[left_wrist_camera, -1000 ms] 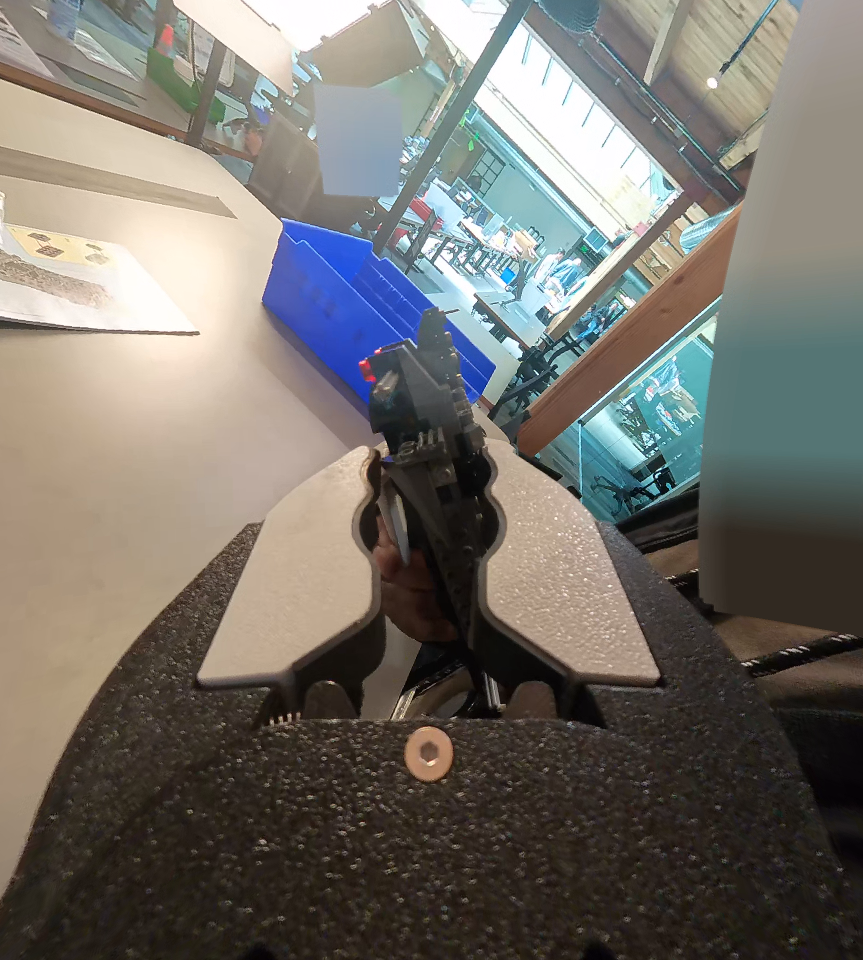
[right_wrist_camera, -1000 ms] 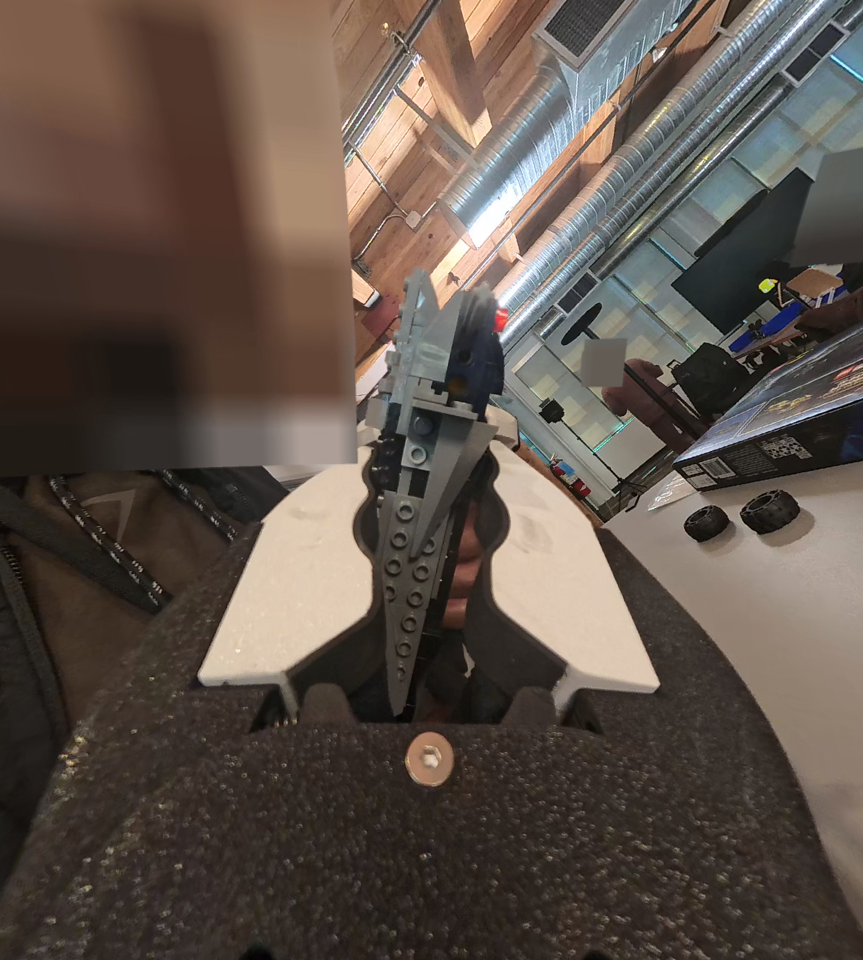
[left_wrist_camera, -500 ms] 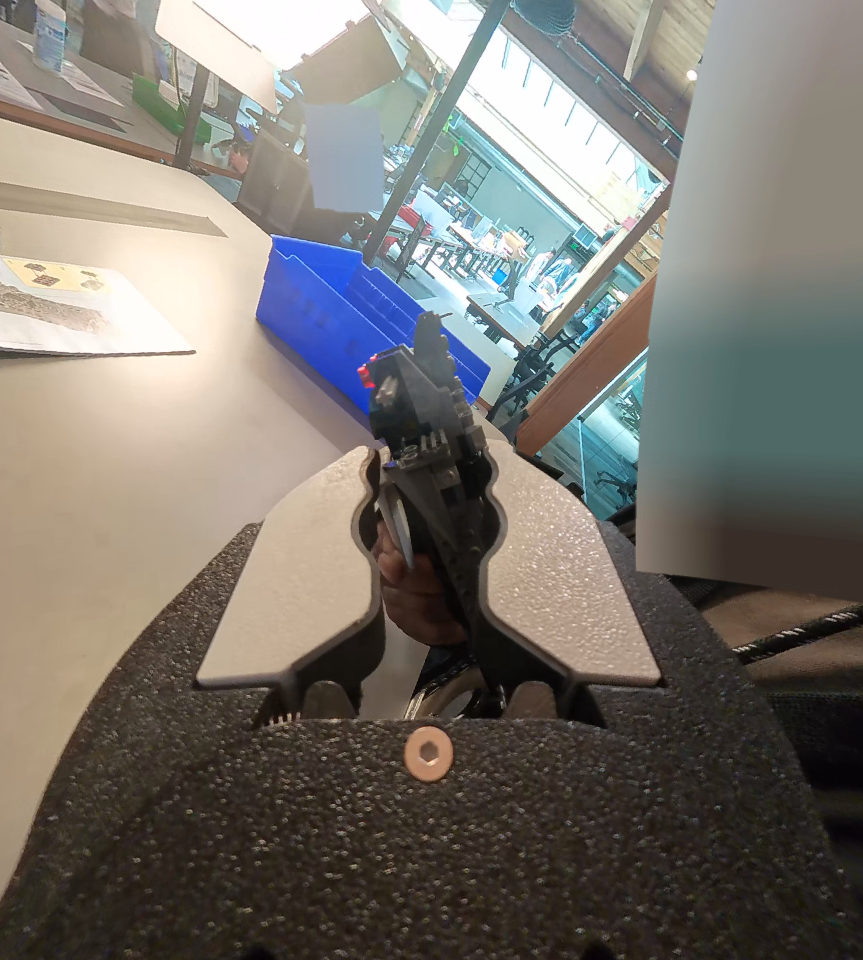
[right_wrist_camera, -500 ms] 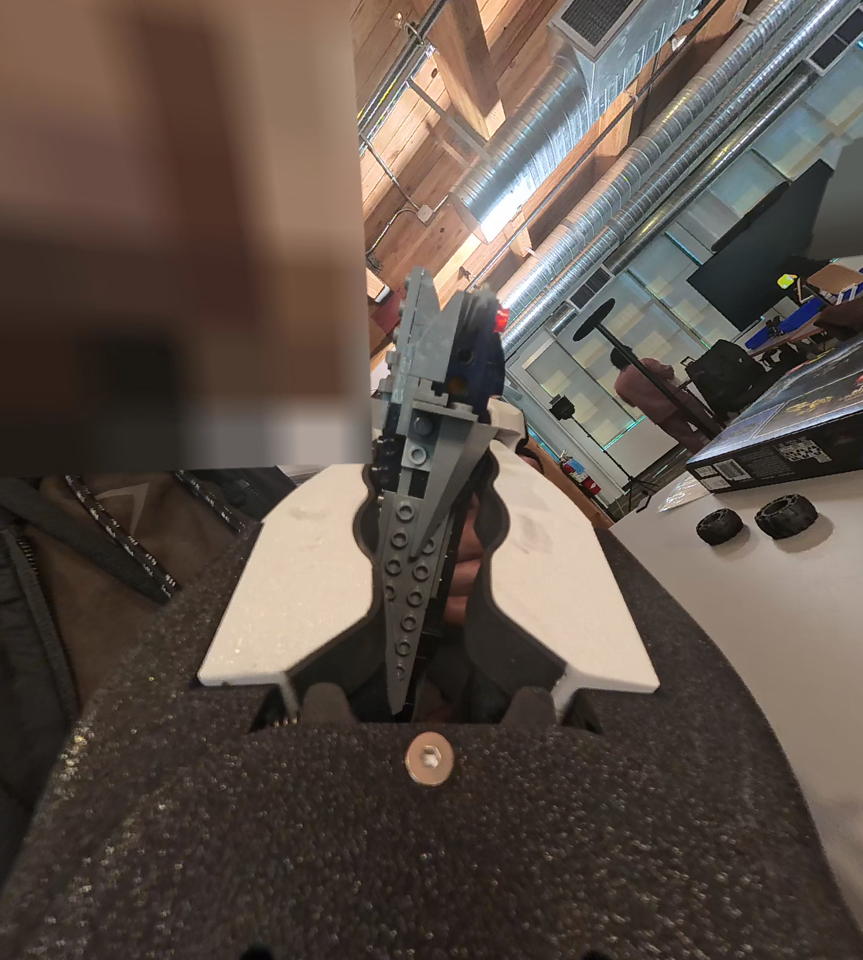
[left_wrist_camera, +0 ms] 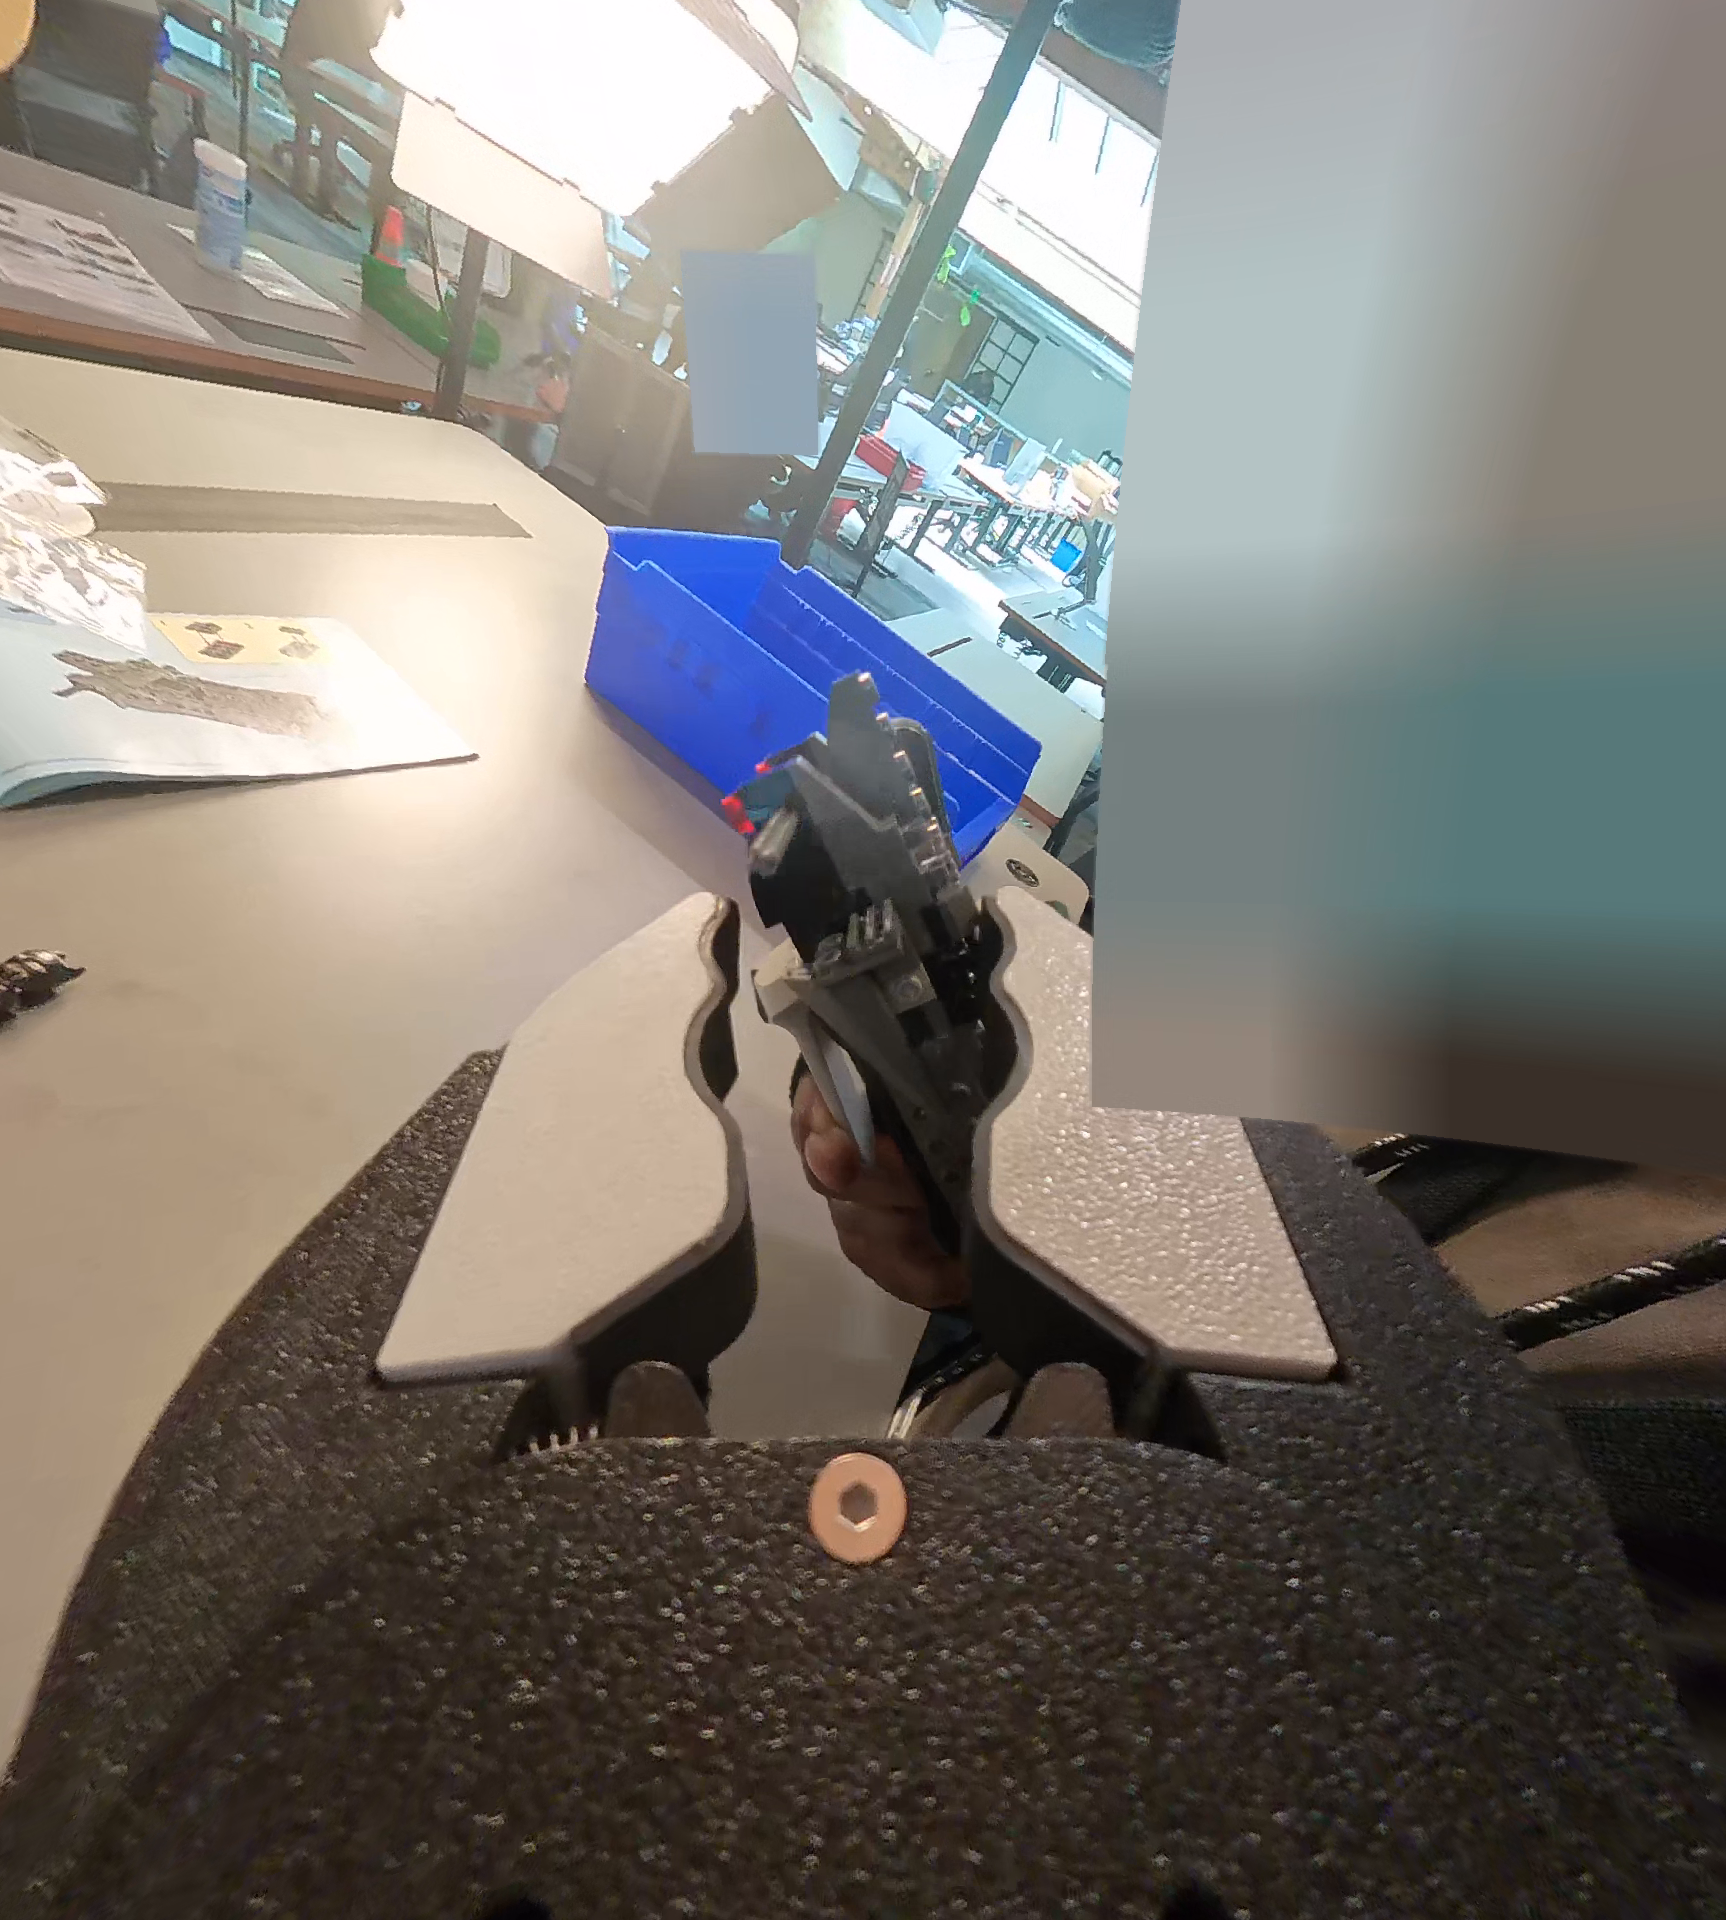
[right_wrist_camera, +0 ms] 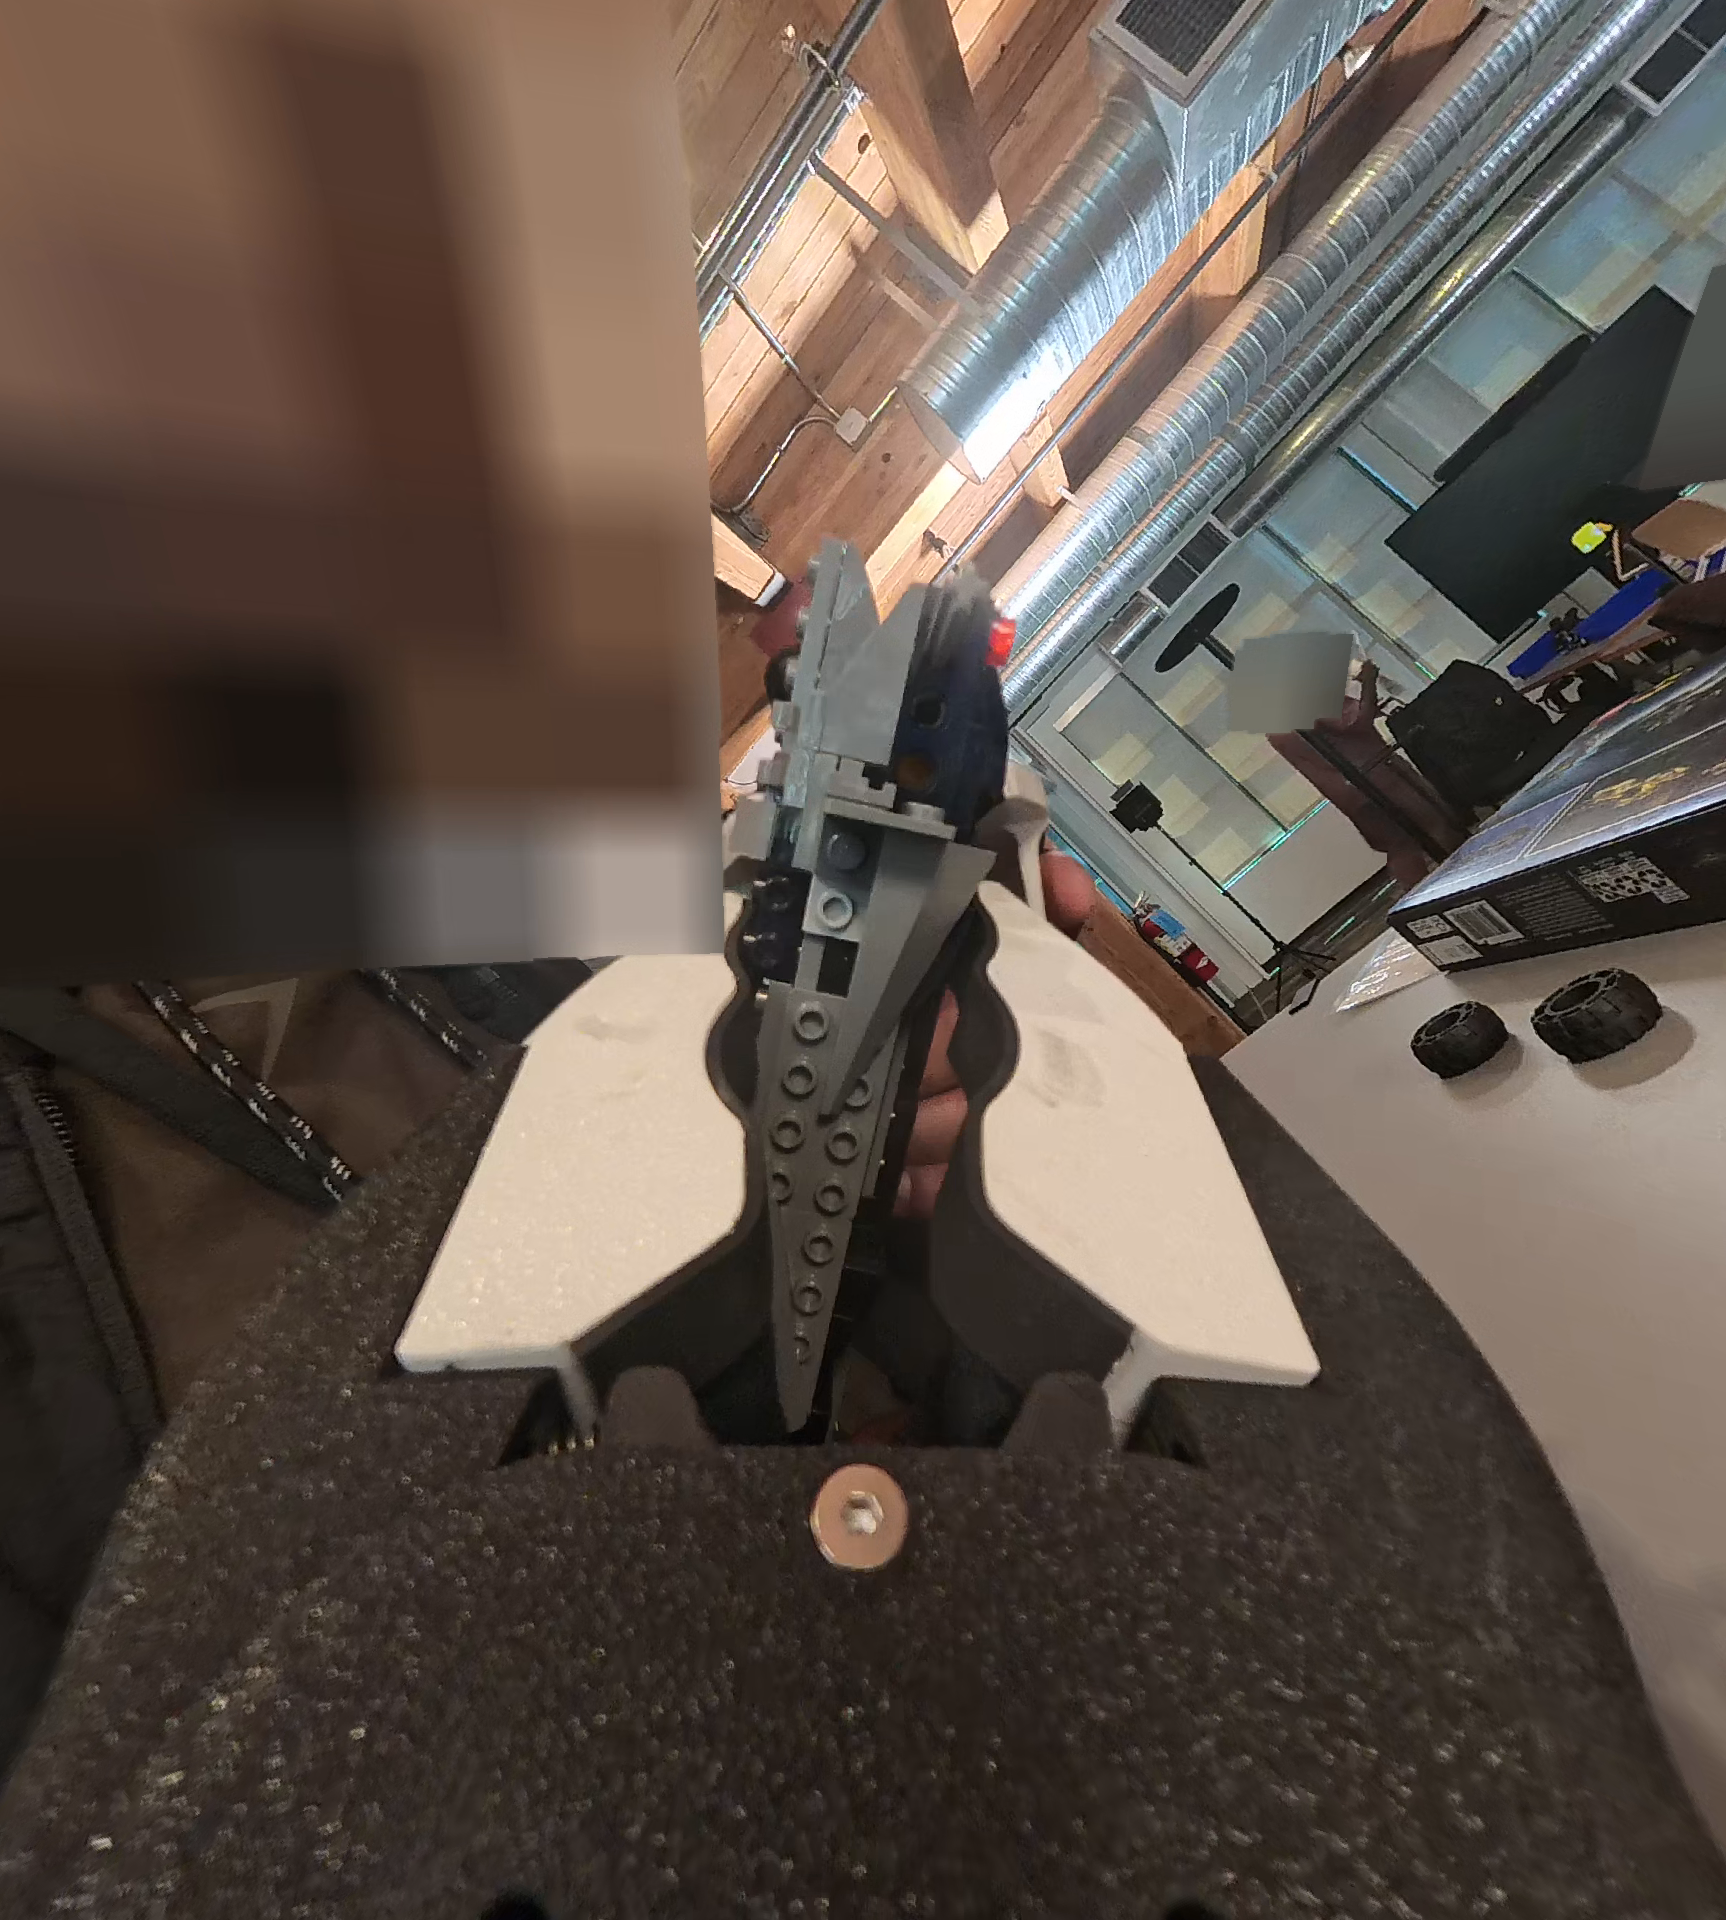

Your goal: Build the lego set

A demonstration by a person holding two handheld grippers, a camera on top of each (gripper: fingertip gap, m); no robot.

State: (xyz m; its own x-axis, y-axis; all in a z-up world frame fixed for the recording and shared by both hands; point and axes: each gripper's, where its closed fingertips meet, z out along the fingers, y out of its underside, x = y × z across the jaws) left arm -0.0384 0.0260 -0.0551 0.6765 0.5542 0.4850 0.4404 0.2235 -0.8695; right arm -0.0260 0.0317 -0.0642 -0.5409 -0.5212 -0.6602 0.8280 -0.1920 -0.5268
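right gripper clamps grey brick model, pads pressed on both sides, model raised above table. left gripper released: left pad clear of model, right pad against it. blue bin, booklet beyond; two tyres, box on table.

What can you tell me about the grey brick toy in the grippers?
The brick model is a long, pointed build of grey studded plastic plates, with dark blue and black parts and a small red piece near its top. It stands upright, clamped in the right gripper. The left gripper is open; the model leans on one finger.
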